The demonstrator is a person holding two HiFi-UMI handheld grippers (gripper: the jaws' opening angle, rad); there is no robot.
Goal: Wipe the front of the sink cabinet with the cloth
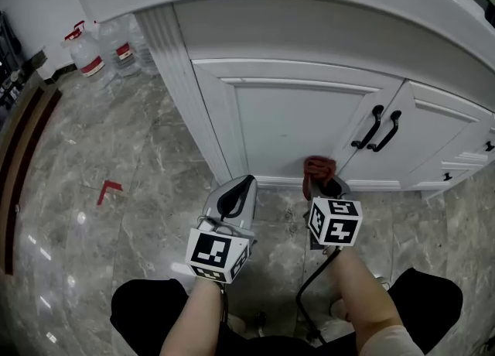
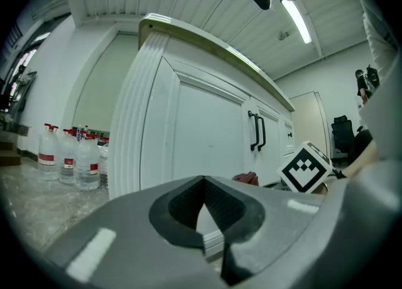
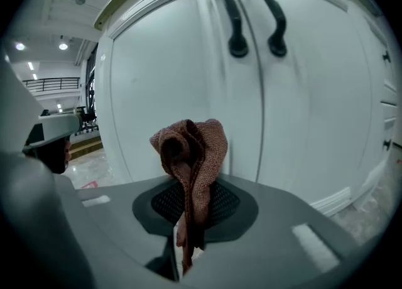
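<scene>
Reddish-brown knitted cloth (image 3: 188,149) stands up in a bunch from the right gripper (image 3: 183,231), whose jaws are pressed together on its lower part. The bunch is just ahead of the jaws and very near the white cabinet door (image 3: 163,80), but I cannot tell whether it touches the door. The left gripper (image 2: 204,231) has its jaws closed on nothing and hangs to the left of the right one, also low before the cabinet. To wipe well, I think the right gripper should press the cloth flat onto the panel, so that the fabric and not the hard jaws meets the paint. It should then go in overlapping strokes over the door, taking care not to catch the black handles (image 3: 251,17) above it. Only the head view shows both grippers together by the cabinet base, and the water bottles (image 1: 97,53) far to the left. Only the right gripper view shows how the cloth is pinched.
</scene>
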